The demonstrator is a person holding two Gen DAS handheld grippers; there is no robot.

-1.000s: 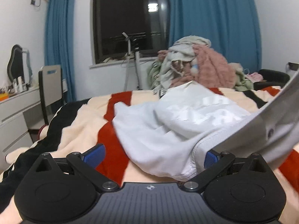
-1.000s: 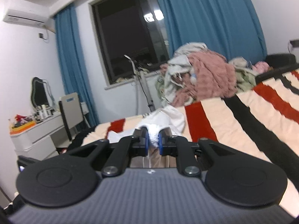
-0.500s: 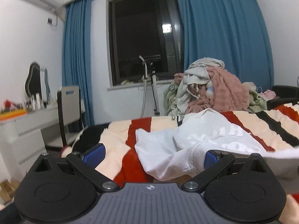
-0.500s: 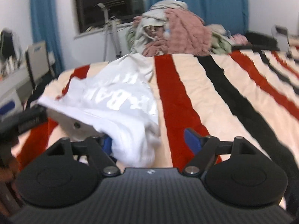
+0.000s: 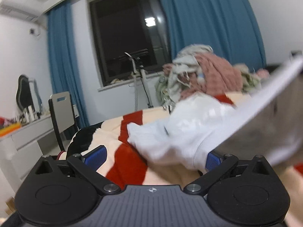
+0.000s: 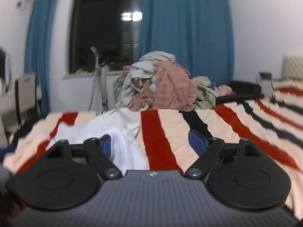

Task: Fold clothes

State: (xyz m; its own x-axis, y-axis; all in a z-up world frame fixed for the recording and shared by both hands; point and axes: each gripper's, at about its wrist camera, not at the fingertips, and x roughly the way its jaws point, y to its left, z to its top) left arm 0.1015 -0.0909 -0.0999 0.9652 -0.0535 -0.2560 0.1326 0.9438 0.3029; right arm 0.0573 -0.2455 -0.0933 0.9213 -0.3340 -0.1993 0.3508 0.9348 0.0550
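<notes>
through your left wrist camera, your left gripper (image 5: 154,154) has its jaws spread wide, the blue pads (image 5: 95,154) well apart and closed on nothing. the white garment (image 5: 181,130) lies bunched on the striped blanket (image 5: 113,132) ahead of you, and its hem end drapes right against the right-hand pad, so that pad is partly covered by cloth. a blurred grey and white flap of cloth sweeps across the right side of this view, too smeared to say what it belongs to. behind the bed you see a heap of clothes (image 5: 204,75), pink and pale, blue curtains (image 5: 204,24), a dark window (image 5: 125,32), a chair (image 5: 60,111) and a desk (image 5: 24,132) to the left.

through your right wrist camera, your right gripper (image 6: 149,143) is also wide open, its two blue pads far apart and gripping nothing. the white garment (image 6: 117,130) lies crumpled on the blanket (image 6: 217,130) toward the left, a rolled fold of it lying just beside the left-hand pad and running down behind the gripper body; you cannot tell whether it touches the pad. the right-hand pad hangs over bare blanket stripes. the clothes heap (image 6: 159,83) sits at the far edge of the bed, under the curtain (image 6: 185,28).
</notes>
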